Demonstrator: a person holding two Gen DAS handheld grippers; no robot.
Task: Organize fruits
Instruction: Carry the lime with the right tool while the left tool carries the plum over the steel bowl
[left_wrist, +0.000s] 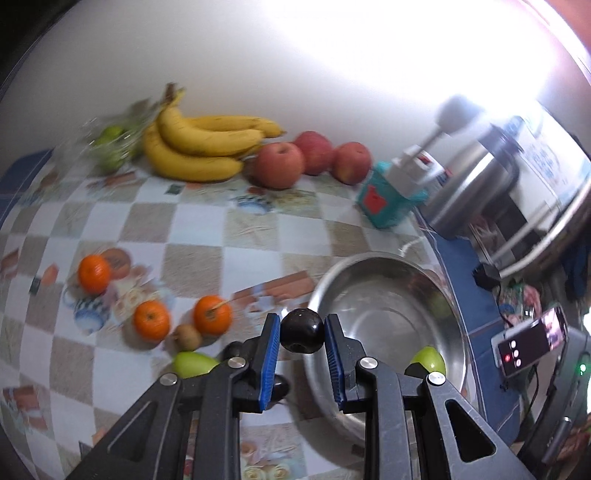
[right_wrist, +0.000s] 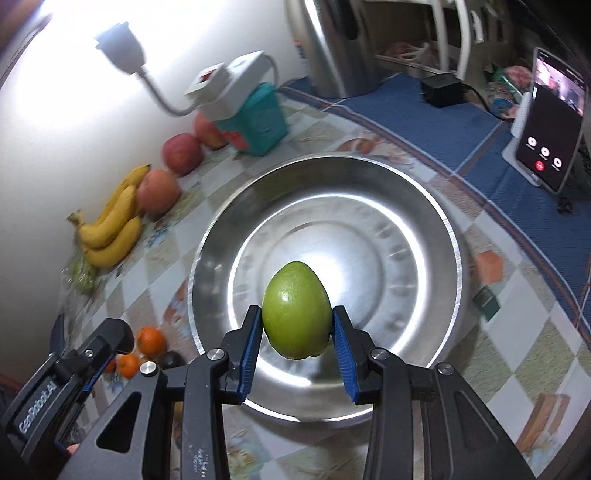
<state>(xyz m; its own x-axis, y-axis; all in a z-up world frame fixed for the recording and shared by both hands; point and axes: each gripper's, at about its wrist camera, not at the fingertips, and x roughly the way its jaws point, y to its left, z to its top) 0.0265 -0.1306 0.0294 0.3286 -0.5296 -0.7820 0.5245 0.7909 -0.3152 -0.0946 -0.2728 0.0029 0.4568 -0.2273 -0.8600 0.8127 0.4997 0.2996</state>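
Observation:
My left gripper (left_wrist: 302, 321) is shut on a small dark plum (left_wrist: 302, 334), held just off the left rim of a steel bowl (left_wrist: 332, 273). My right gripper (right_wrist: 296, 312) is shut on a green mango (right_wrist: 296, 310), hanging over the empty steel bowl (right_wrist: 452, 236). Three oranges (left_wrist: 151, 319), a kiwi (left_wrist: 187, 336) and another green mango (left_wrist: 192, 363) lie on the chequered cloth to the left. A second dark fruit (left_wrist: 279, 386) is half hidden under my left finger. Bananas (left_wrist: 199, 147), three apples (left_wrist: 280, 164) and bagged green fruit (left_wrist: 110, 144) line the wall.
A teal box (left_wrist: 388, 199) carrying a white power strip stands beyond the bowl, with a steel kettle (left_wrist: 476, 177) beside it. A lit phone (right_wrist: 550, 122) leans on a stand on the blue cloth at the right. The wall runs close behind the fruit.

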